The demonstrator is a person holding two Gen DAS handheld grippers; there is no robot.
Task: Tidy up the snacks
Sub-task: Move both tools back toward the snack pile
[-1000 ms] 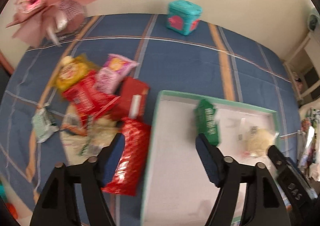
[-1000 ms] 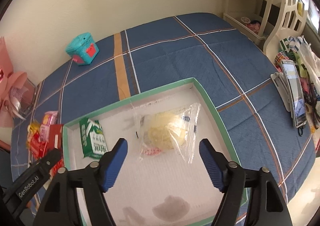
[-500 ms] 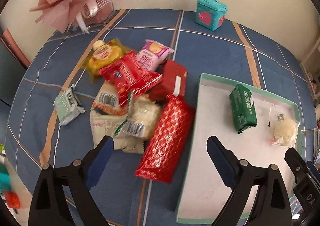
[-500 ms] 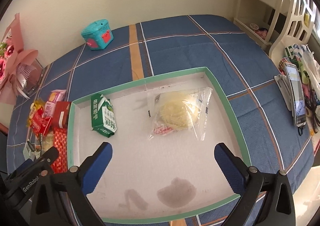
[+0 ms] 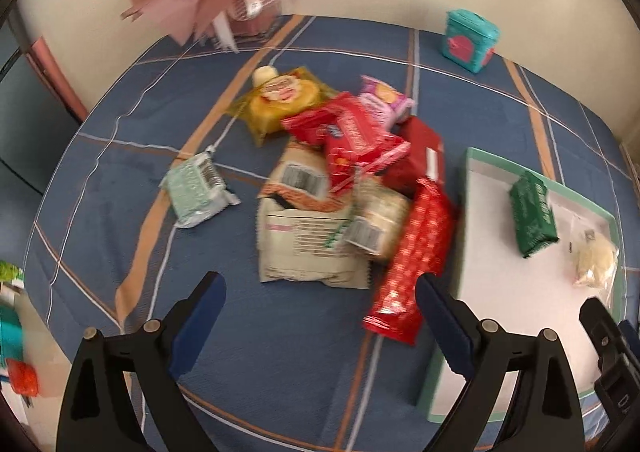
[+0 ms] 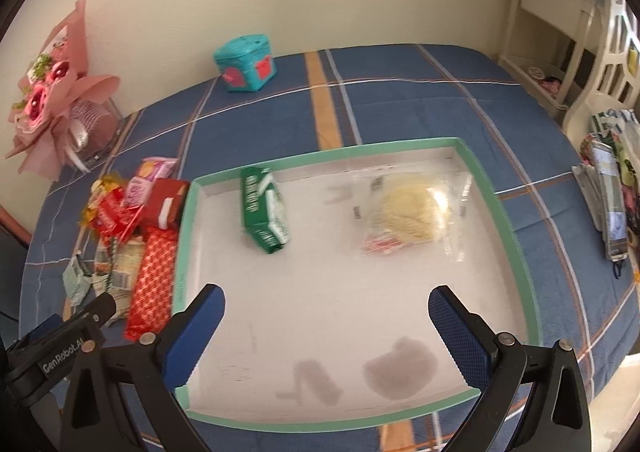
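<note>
Both my grippers have just been opening up and hold nothing. My left gripper hangs wide over the blue cloth, just short of the snack pile. My right gripper gapes over the white tray, where a green packet and a clear-bagged pastry lie apart.

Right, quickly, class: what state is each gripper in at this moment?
Left gripper: open, holding nothing; jaws have just been opening.
Right gripper: open wide, holding nothing, over the tray.
</note>
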